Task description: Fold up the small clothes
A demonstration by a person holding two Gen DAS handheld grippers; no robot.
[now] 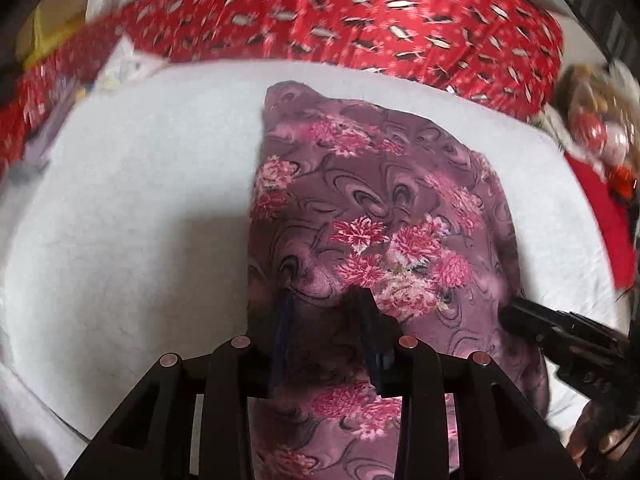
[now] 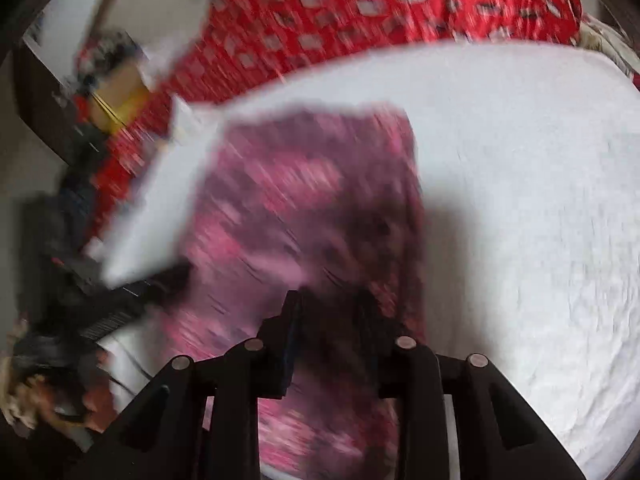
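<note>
Nearest my left camera, the left gripper had its two dark fingers drawn narrow, pinching up a ridge of the mauve floral-print cloth garment at its near edge. The right gripper reached in against the garment's right edge; from this view I could not tell how its fingers stood. My right camera was badly blurred: there the right gripper sat over the near part of the garment, fabric bunched between its fingers, which looked narrow, though I could not say for sure that they gripped it. The left gripper touched the garment's left edge. The garment lay spread on a white textured cloth sheet, which surrounded it on all sides. Beyond the garment's far edge lay a red patterned bedcover.
</note>
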